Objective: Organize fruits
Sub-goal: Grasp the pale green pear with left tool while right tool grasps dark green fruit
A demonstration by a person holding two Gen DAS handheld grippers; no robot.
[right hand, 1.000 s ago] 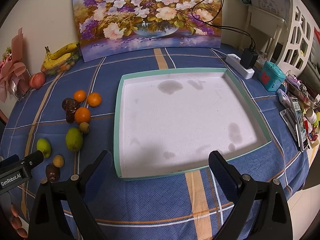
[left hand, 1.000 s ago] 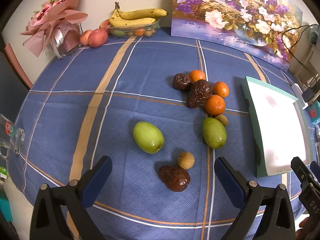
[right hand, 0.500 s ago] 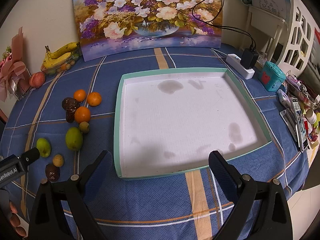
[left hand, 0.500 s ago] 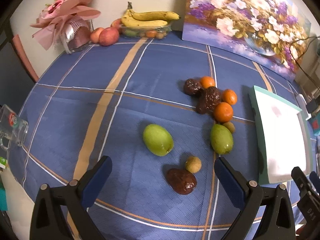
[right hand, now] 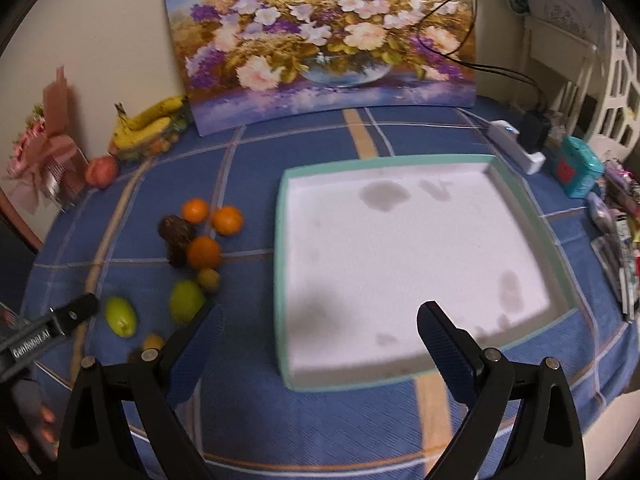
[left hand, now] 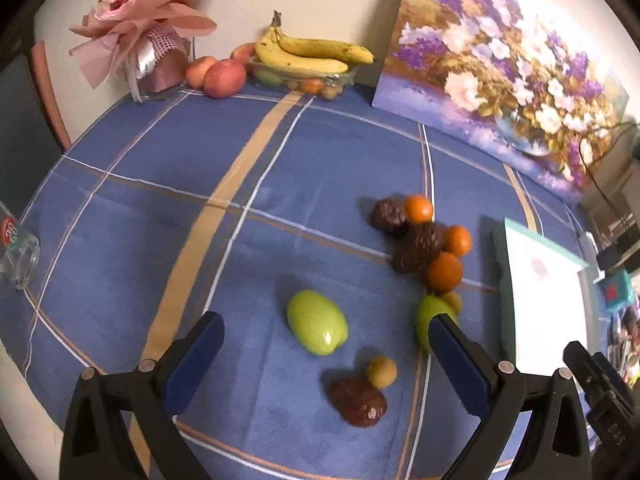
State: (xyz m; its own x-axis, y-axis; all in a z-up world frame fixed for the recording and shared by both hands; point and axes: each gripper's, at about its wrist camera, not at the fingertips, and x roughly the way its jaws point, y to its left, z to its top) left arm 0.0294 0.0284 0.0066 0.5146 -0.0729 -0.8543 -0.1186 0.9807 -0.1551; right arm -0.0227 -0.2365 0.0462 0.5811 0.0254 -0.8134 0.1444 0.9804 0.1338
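Three smooth, round oranges (left hand: pixel 443 273), three dark wrinkled fruits (left hand: pixel 418 245), two glossy green oval fruits (left hand: pixel 317 322) and two small tan round ones (left hand: pixel 381 371) lie loose on the blue plaid tablecloth (left hand: pixel 168 184) in front of me. Most of them cluster together, the oranges touching the wrinkled ones; one green fruit sits apart, with a tan ball and a wrinkled fruit just beside it. My left gripper (left hand: pixel 326 356) hangs over that nearer group, its blue textured pads wide apart and holding nothing. My right gripper (right hand: pixel 318 334) is likewise spread and holding nothing over the near edge of one shallow square tray (right hand: pixel 516 196), white and stained inside with a mint-green rim, which lies on the cloth to the right of the fruit. One flower painting (right hand: pixel 320 40) leans on the back wall, beside one bunch of bananas (left hand: pixel 312 54) and a pink wrapped bouquet (left hand: pixel 140 36).
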